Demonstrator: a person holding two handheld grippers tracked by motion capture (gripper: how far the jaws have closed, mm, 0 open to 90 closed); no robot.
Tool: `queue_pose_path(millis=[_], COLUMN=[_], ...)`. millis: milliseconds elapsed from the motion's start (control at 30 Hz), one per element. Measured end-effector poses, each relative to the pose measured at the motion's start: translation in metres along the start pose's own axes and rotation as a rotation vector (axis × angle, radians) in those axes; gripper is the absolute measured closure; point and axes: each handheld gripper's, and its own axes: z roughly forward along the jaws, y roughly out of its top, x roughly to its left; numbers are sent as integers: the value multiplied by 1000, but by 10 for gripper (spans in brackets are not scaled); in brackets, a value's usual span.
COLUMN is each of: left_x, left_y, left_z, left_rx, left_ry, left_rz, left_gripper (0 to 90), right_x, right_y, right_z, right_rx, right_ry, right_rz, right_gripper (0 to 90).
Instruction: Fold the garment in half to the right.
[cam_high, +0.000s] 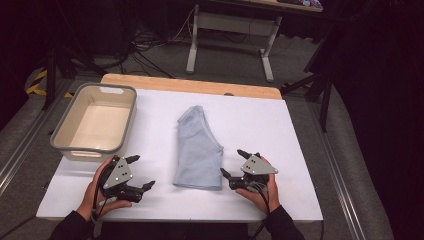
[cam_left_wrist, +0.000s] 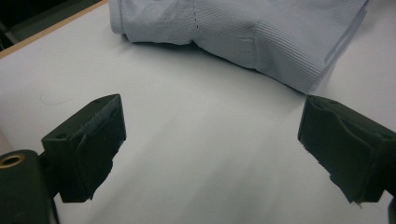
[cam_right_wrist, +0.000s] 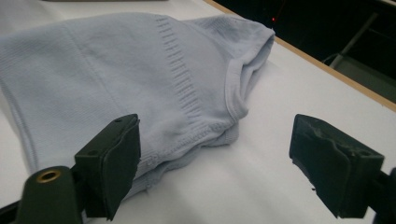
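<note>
A folded pale-blue garment (cam_high: 198, 150) lies mid-bench, its hem toward the near edge. The left hand-held gripper (cam_high: 141, 172) rests well to its left, jaws spread and empty. The right hand-held gripper (cam_high: 234, 163), likewise released, sits just beside the garment's right edge.

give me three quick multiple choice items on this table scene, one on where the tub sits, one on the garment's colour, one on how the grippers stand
1. Where is the tub?
A. far left of the table
B. right of the garment
C. on the floor

2. What colour is the folded garment?
A. red
B. light blue
C. black

3. How do the left gripper and right gripper stand?
A. both shut on cloth
B. both open, holding nothing
C. one inside the tub

Answers: 1 A, the high view shows it at the table's left edge; 2 B, pale blue knit; 3 B, fingers stand apart over bare table.
</note>
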Motion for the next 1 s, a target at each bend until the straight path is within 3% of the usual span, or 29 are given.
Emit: queue_pose_path(millis=[333,533,700,833,1000], left_x=[-3,-8,-10,-15,-19], left_y=[8,20,32,39,49], left_z=[7,16,28,38,51], left_rx=[-1,-8,5,15,26], left_ry=[-15,-42,-59,-84,-102], left_rz=[-33,-47,-87,-90,-78], left_gripper=[102,107,114,119,121], right_x=[-7,-15,-18,-22,-27], right_y=[0,15,31,48,65], right_z=[6,8,15,27,54], right_rx=[48,38,30,41,52], right_ry=[-7,-12,-17,-16,27], right_rz=[42,76,67,66,102], right_gripper=[179,187,184,171,163])
